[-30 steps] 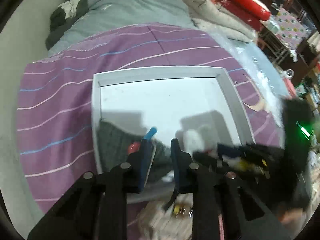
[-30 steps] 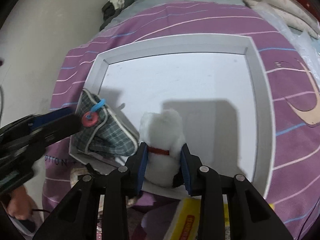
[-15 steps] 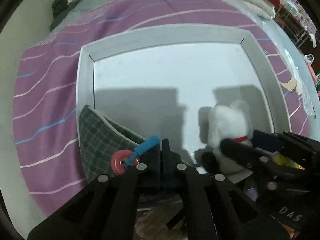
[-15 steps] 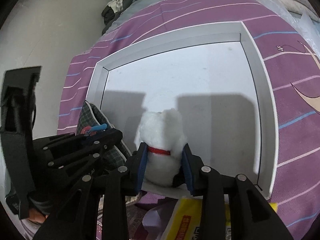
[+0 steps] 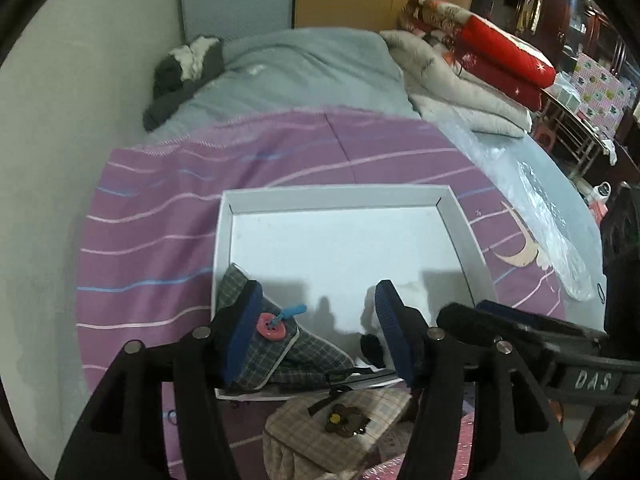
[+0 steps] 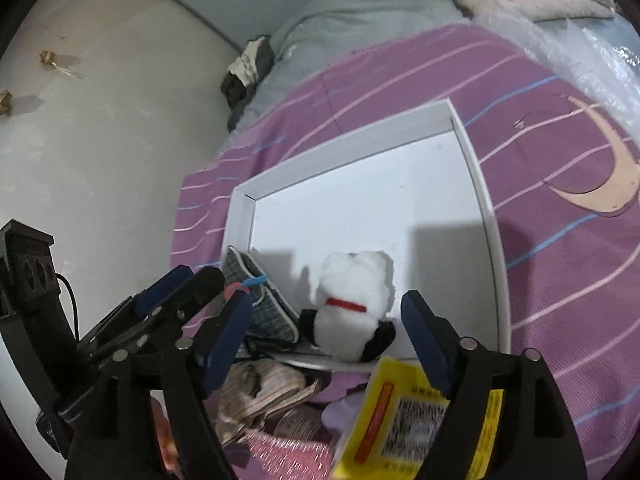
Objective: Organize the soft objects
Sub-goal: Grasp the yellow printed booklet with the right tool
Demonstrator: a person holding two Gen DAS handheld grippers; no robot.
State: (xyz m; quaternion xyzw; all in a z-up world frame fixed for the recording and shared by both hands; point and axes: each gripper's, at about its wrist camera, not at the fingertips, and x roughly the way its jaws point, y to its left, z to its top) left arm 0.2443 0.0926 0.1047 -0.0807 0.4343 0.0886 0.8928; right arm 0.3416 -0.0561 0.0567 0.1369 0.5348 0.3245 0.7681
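A white shallow tray [image 5: 224, 240] [image 6: 472, 160] lies on the purple striped bedspread. A grey plaid pouch [image 5: 280, 352] [image 6: 268, 308] with a red button rests in the tray's near left corner. A white plush toy [image 6: 352, 300] with a red collar sits at the tray's near edge; the left wrist view shows only a bit of it [image 5: 412, 292]. My left gripper [image 5: 316, 328] is open and empty, just in front of the pouch. My right gripper [image 6: 326, 332] is open and empty, its jaws on either side of the plush, apart from it.
A beige plaid pouch [image 5: 340, 424] [image 6: 260, 392] and a yellow packet [image 6: 408, 420] lie on the bedspread in front of the tray. Folded grey, beige and red bedding [image 5: 460, 64] is piled at the far end. A wall [image 6: 100, 120] runs along the left.
Both grippers opened: the left let go of the plaid pouch, the right let go of the white plush. Both pulled back a little; pouch and plush stay in the tray.
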